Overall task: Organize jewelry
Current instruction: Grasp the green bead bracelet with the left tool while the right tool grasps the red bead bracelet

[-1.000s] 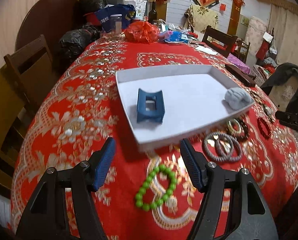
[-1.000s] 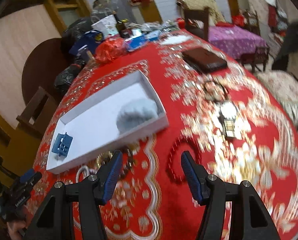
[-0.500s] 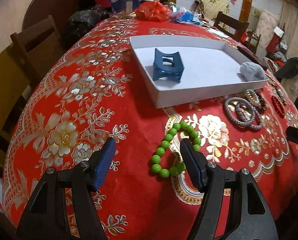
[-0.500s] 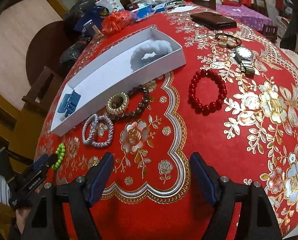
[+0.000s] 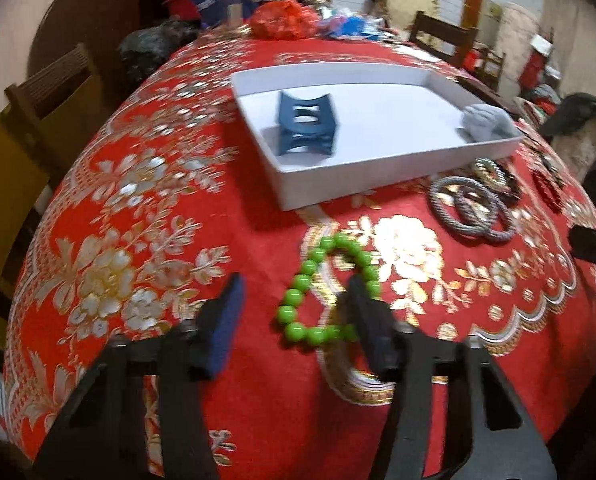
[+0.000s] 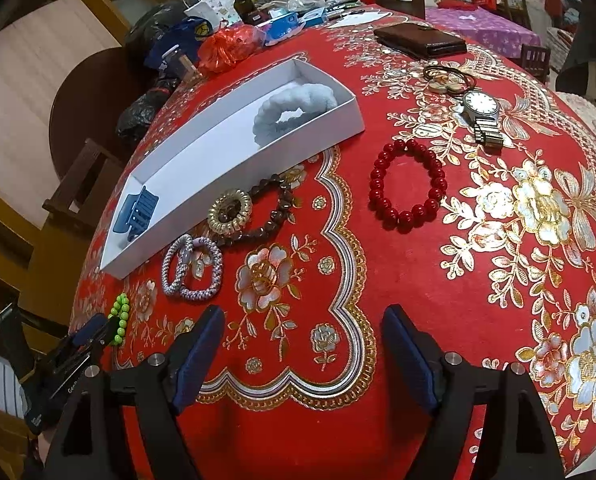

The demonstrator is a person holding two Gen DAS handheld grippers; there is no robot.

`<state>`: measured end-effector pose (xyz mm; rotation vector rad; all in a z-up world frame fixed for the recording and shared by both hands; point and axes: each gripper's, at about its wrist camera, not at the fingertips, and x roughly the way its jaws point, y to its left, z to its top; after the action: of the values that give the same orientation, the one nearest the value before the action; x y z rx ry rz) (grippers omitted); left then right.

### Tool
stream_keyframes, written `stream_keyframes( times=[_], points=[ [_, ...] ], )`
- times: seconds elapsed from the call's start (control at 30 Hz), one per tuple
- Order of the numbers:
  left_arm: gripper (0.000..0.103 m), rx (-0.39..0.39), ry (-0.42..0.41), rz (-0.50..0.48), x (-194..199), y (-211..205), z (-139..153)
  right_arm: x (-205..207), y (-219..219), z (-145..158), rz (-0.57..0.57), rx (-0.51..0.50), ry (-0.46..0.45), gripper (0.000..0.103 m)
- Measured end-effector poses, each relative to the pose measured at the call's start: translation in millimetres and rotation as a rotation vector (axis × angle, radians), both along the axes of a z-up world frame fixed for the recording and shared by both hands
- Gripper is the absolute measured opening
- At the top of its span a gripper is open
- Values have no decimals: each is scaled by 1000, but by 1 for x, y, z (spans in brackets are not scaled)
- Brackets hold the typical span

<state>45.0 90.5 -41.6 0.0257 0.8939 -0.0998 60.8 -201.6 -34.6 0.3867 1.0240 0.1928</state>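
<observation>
Red tablecloth (image 6: 397, 264): left gripper (image 5: 294, 300) closing around green bracelet (image 5: 325, 288) just before the white tray (image 5: 377, 168).
Seat both pads on beads before lifting; right gripper (image 6: 301, 344) opening, empty, near side of the red bracelet (image 6: 407, 184).

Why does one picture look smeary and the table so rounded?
Left wrist view: motion blur softens the green bead bracelet, the white tray and the closing left gripper. Right wrist view: sharp, with gold glints on the tablecloth. In both, the fisheye lens bulges the table and darkens the corners.

Bare tablecloth (image 6: 397, 264) between red bracelet (image 6: 407, 184) and right tool (image 6: 303, 354).
</observation>
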Motion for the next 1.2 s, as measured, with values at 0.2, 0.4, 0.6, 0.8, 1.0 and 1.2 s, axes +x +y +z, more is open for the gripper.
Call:
stream_keyframes(
  times=[0.2,0.4,0.6,0.8,1.0,1.2],
  points=[
    [8,-63,7,-51,6,-15,3,-4,-12,0,-37,-9,-6,79],
    [8,-128,-4,-78,10,-26,4,-9,-29,1,-88,9,-15,79],
    [8,-157,-6,-51,9,-18,4,-4,-37,7,-130,-23,-42,79],
    [8,-178,-8,-25,10,-13,4,28,-43,21,-130,-171,-85,77],
    [8,-180,-8,-25,9,-13,4,69,-54,11,-127,-282,-52,48],
    [8,-180,-8,-25,9,-14,4,73,-34,-2,-54,-407,-32,32]
  ],
)
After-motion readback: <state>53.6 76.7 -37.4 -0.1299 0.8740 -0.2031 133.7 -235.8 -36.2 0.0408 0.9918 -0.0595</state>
